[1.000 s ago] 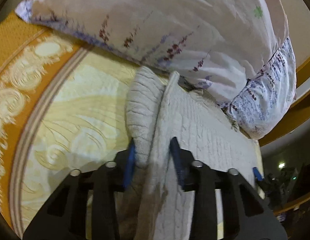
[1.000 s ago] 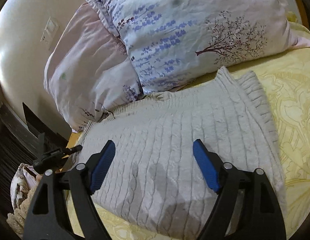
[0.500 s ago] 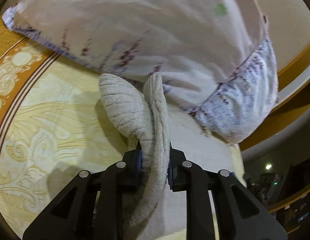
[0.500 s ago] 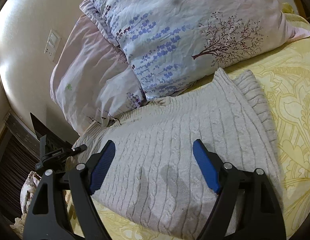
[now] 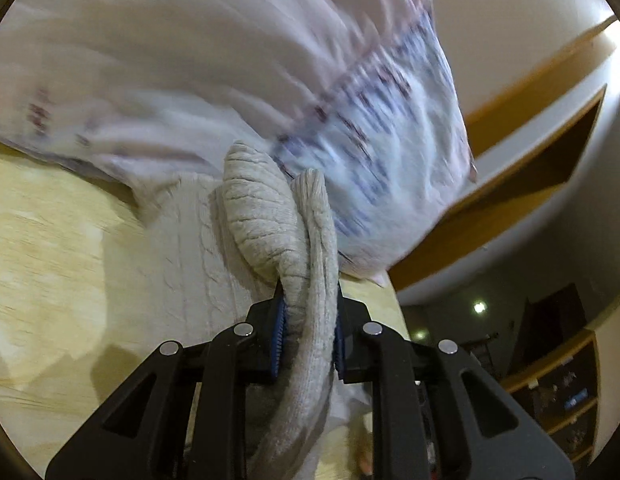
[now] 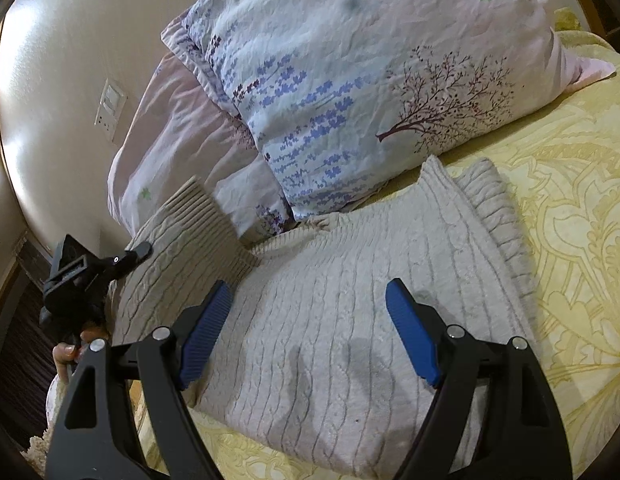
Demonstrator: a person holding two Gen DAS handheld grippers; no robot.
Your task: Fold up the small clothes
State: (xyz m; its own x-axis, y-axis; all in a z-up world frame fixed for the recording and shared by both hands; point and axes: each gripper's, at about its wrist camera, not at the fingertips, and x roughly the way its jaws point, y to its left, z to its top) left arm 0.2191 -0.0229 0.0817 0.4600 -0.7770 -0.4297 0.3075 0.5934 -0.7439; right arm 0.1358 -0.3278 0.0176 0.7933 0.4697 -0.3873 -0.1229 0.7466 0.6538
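Since a second ago, left gripper (image 5: 307, 330) now clamped on sleeve (image 5: 270, 216) and lifted over sweater (image 6: 350, 300), right gripper (image 6: 310, 328) wide open, empty above it; one grey cable-knit sweater, two floral pillows (image 6: 370, 80), on yellow bedspread (image 6: 570, 200).

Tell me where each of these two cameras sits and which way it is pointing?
Left wrist: sits on the left gripper, looking along its fingers, shut on a sleeve of the grey sweater, toward blurred pillows.
Right wrist: sits on the right gripper, open above the sweater on the yellow bedspread; the left gripper and the person's fingers show at left.
Shared: both see the sweater, pillows and bedspread.
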